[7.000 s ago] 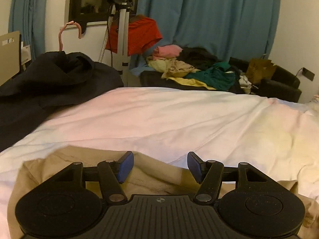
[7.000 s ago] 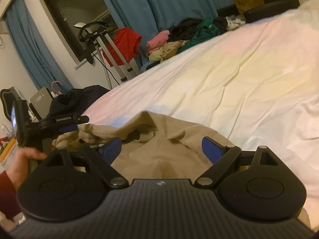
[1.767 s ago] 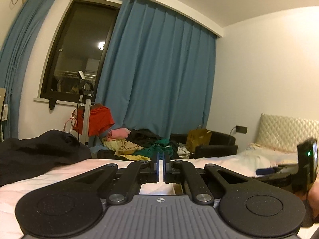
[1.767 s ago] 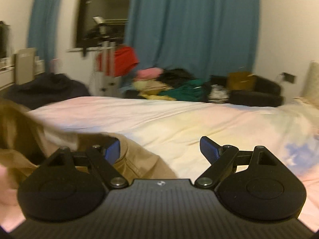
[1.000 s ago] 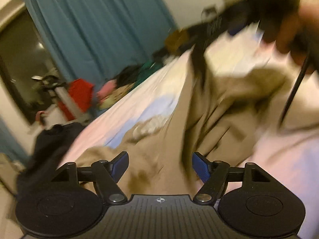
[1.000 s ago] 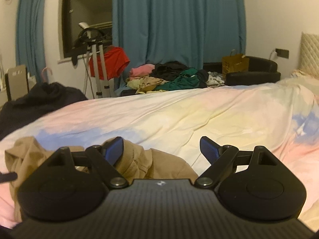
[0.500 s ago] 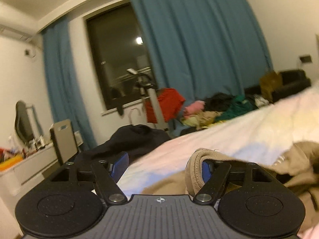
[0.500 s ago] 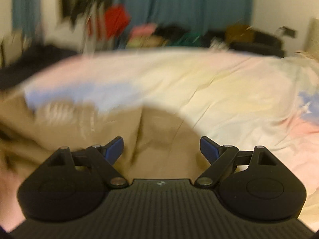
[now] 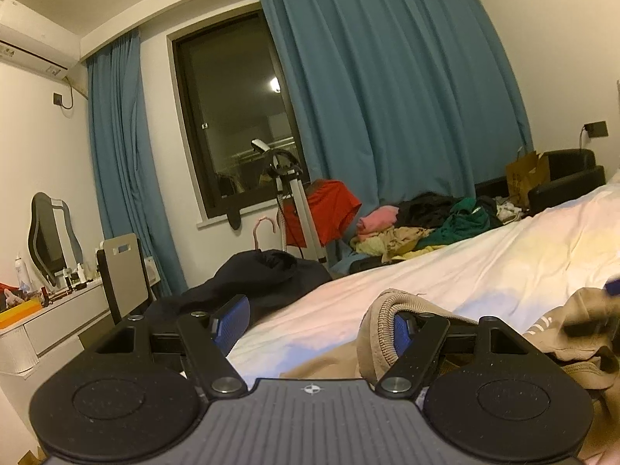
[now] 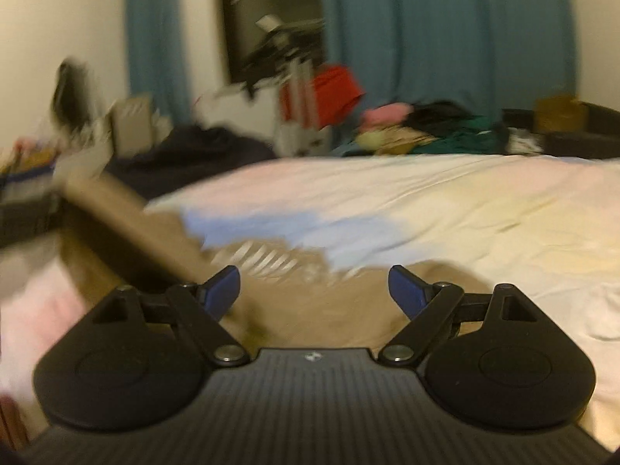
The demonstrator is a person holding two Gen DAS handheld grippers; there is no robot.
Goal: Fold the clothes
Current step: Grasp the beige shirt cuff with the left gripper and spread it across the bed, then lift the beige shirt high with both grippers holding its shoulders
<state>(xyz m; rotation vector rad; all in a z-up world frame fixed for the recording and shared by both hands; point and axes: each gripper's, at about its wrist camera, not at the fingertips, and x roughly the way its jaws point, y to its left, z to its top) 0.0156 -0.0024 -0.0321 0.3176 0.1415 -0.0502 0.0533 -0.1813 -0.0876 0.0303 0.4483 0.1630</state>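
Observation:
A tan garment [image 9: 558,329] lies crumpled on the pastel bed sheet [image 9: 484,267]. In the left wrist view my left gripper [image 9: 316,319] is open, and the garment's ribbed cuff [image 9: 378,321] is draped over its right finger. In the blurred right wrist view my right gripper [image 10: 314,288] is open and empty just above the tan garment [image 10: 317,302], which spreads under and ahead of it, with a fold [image 10: 128,228] rising to the left.
A dark garment [image 9: 255,275] lies heaped at the bed's far left corner. A pile of mixed clothes [image 9: 422,224] sits beyond the bed, beside a stand with a red garment [image 9: 329,209]. A white dresser [image 9: 46,317] with small items stands left.
The left gripper stays open with the ribbed cuff over its right finger and has barely moved. The right gripper has swung left over the tan garment, still open.

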